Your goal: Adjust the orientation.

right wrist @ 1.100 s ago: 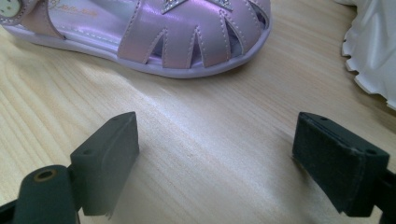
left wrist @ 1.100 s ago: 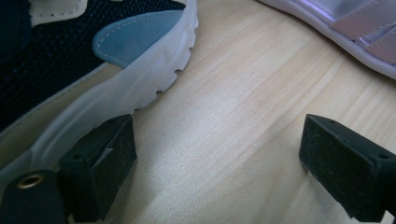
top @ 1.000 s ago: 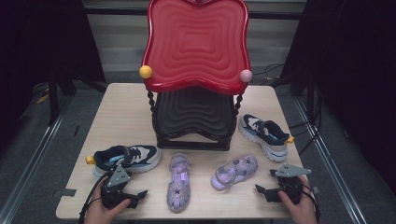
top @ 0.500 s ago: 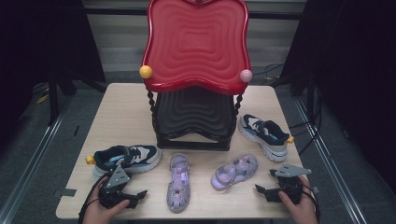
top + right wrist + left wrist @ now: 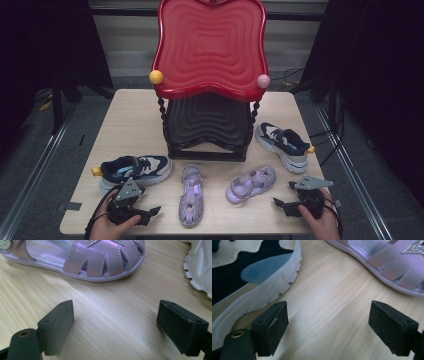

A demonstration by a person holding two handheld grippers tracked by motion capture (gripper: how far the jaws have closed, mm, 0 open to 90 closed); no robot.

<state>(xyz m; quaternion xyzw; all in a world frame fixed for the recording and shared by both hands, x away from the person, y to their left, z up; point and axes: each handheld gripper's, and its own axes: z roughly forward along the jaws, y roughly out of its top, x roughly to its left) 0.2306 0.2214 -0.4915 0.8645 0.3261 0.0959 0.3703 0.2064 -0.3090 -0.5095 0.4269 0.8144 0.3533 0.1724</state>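
Nothing shifted, pale wooden table [image 5: 135,125], dark room, both hand-held grippers [image 5: 150,214] [image 5: 280,204] apart, empty.

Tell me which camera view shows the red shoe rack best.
The high view: the rack stands whole at the table's far middle, its red top tray above a black lower one. The two gripper views look at bare tabletop and shoe edges close by, with nothing of the rack to judge.

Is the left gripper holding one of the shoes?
No, the left gripper has its jaws open over bare table, with the sneaker and the purple sandal lying beyond them.
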